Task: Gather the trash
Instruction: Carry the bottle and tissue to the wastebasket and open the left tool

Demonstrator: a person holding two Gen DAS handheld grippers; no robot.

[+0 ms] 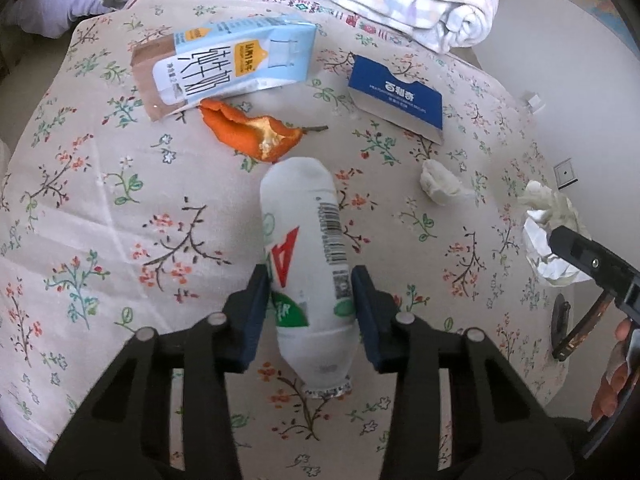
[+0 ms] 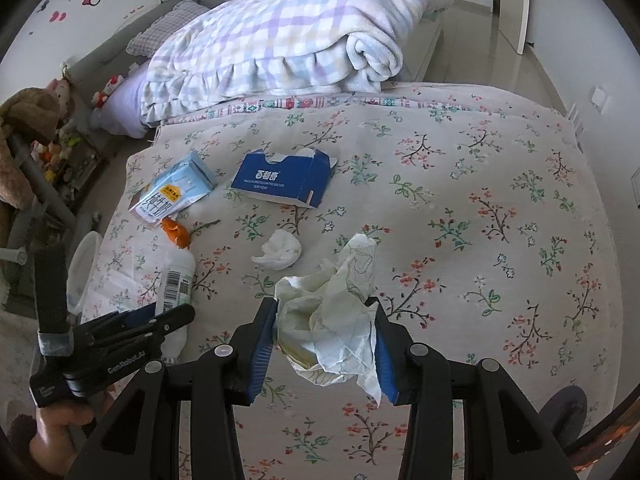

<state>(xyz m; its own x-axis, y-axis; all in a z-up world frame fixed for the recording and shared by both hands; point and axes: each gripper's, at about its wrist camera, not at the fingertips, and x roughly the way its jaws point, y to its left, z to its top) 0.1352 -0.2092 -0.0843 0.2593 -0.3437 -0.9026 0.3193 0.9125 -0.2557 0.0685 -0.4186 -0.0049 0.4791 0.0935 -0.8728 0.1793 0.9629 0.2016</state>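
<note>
- the left gripper point(image 1: 312, 300) has its blue pads on either side of the white plastic drink bottle with the red and green label point(image 1: 308, 264), and they look pressed against its waist; the bottle lies on the floral bedspread point(image 1: 100, 200) with its foil-sealed mouth pointing back toward the gripper
- that bottle looks empty and light, i'd judge, with thin walls that could dent; the smooth label may be slippery, so the narrowed middle where the pads sit seems the sensible place to hold
- the right gripper point(image 2: 326, 340) is pinching a crumpled wad of white paper and wrapper point(image 2: 332, 320) between its pads, partway closed; the wad is soft and springy, weighs next to nothing, and a loose flap at the bottom hangs free and could snag
- lying loose on the bed beyond them: a curled piece of orange peel point(image 1: 256, 132), a flattened light-blue milk carton point(image 1: 224, 64), an opened dark-blue cardboard box point(image 1: 396, 100) and a small balled white tissue point(image 1: 440, 184), all light; the tissue and peel are limp, the carton and box stiff enough to take by an edge
- hard to make out: whether the bottle is already lifted or resting on the cloth, and whether anything is inside it; no bin or bag for the trash shows clearly in either view
- a folded plaid blanket point(image 2: 280, 40) covers the far end of the bed
</note>
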